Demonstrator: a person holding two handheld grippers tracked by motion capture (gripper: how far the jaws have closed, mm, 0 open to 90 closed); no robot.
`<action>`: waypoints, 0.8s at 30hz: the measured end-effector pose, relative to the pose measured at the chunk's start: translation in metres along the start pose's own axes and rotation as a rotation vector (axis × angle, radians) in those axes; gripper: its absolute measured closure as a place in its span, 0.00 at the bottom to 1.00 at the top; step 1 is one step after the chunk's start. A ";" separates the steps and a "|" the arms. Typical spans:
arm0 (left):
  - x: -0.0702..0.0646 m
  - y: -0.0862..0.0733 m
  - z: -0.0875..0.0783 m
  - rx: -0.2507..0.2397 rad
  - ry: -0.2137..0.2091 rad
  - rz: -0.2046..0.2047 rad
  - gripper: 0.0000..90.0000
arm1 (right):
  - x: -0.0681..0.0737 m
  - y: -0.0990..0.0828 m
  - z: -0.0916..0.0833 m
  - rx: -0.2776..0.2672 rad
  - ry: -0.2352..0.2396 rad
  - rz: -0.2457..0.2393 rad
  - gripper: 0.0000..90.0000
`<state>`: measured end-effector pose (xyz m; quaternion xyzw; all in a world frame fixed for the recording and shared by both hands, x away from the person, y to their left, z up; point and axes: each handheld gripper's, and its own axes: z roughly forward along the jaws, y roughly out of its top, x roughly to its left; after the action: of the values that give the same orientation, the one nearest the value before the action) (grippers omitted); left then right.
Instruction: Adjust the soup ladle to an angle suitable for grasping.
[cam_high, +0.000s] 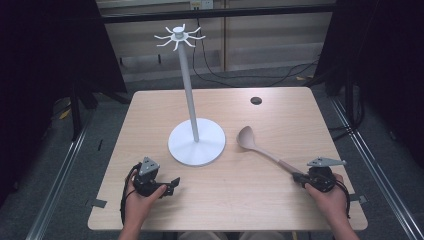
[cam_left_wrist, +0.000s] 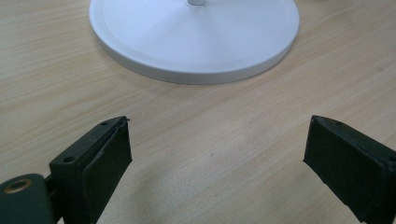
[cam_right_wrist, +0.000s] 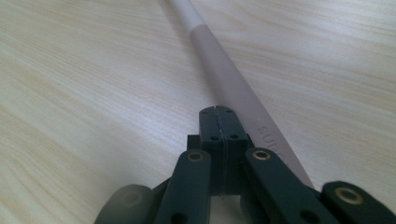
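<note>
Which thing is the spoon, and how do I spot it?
Find the tall white stand on the wooden table. Just right of its round base lies the spoon, its handle running toward the right tongs. It is the only brownish, flat-lying thing there.

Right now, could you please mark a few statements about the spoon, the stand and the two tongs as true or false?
1. The wooden spoon lies flat on the table. True.
2. The spoon hangs from a hook of the white stand. False: it lies on the table, right of the stand's base.
3. The left tongs are open with nothing between them. True.
4. The right tongs stand wide open. False: their jaws are shut together, beside the spoon's handle.
5. The spoon's bowl points towards the person. False: it points away, and the handle end is by the right tongs.
</note>
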<state>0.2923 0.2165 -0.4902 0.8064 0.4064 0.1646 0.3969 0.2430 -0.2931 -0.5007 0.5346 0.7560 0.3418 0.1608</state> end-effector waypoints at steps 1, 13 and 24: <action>0.000 0.000 0.000 0.000 -0.002 -0.002 0.08 | -0.002 0.001 0.000 0.003 -0.006 -0.007 1.00; 0.001 0.000 -0.002 -0.001 0.005 0.003 0.08 | -0.025 0.012 0.010 -0.020 -0.073 0.039 1.00; 0.001 0.001 -0.003 -0.006 0.009 -0.001 0.08 | -0.039 0.026 0.026 -0.057 -0.186 0.055 1.00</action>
<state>0.2911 0.2186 -0.4877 0.8042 0.4079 0.1695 0.3977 0.2920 -0.3144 -0.5060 0.5797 0.7128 0.3165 0.2360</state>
